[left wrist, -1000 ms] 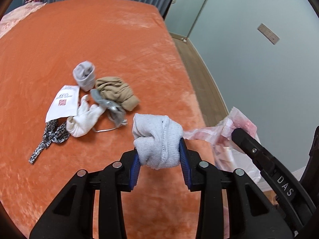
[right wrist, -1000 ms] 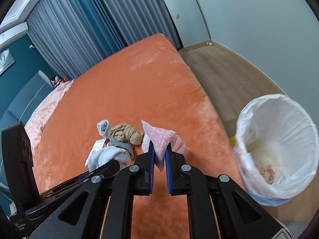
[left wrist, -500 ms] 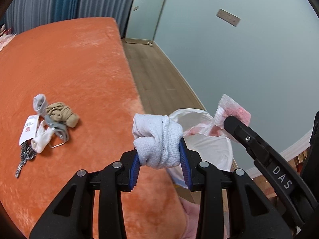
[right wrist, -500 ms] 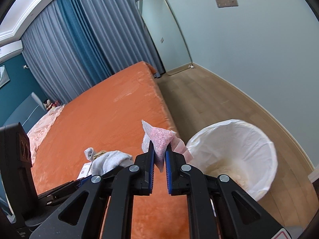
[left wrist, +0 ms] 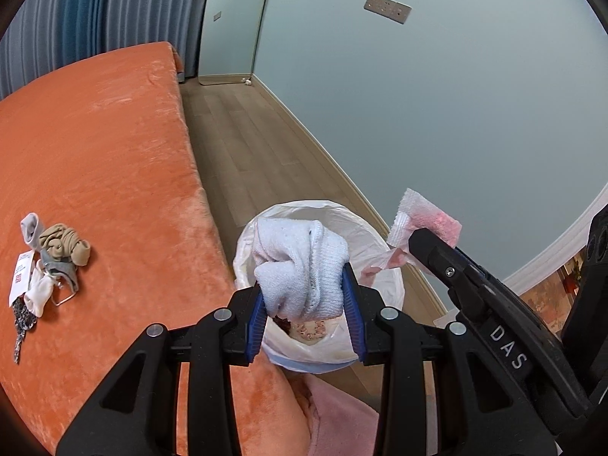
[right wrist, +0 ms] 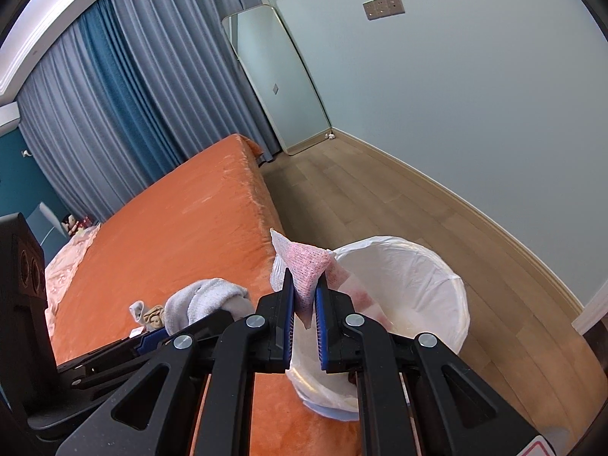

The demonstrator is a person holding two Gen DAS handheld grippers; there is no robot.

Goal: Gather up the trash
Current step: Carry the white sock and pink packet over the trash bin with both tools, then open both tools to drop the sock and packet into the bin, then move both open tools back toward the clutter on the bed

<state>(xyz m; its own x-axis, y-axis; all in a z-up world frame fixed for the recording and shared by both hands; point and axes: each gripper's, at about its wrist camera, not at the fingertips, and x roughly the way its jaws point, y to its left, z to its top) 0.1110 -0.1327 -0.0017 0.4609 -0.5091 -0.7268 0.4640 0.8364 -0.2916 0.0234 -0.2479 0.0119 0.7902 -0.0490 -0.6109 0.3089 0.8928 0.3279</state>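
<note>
Bin (left wrist: 374, 230) now sat right under both tongs, where a second earlier the left view had been filled by the bed (left wrist: 95, 152) and the right view had shown the bin off to the side; both hands had swung from over the bed toward its floor-side edge. That probably meant the carry was nearly over and the drop was the step due next. The left tongs (left wrist: 306, 306) were clamped on a balled white sock (left wrist: 300, 262), held above the bin's mouth. The right tongs (right wrist: 304, 306) were pinched together on a pink wrapper (right wrist: 306, 266), over the bin's near rim. The bin stood on the floor against the bed's edge, lined with a white bag; at its bottom lay some pinkish scraps (left wrist: 309, 328), too small to name. More remained for later rounds: a heap (left wrist: 45, 262) of socks, a paper tag and a patterned band lay on the bed, well away from that edge
</note>
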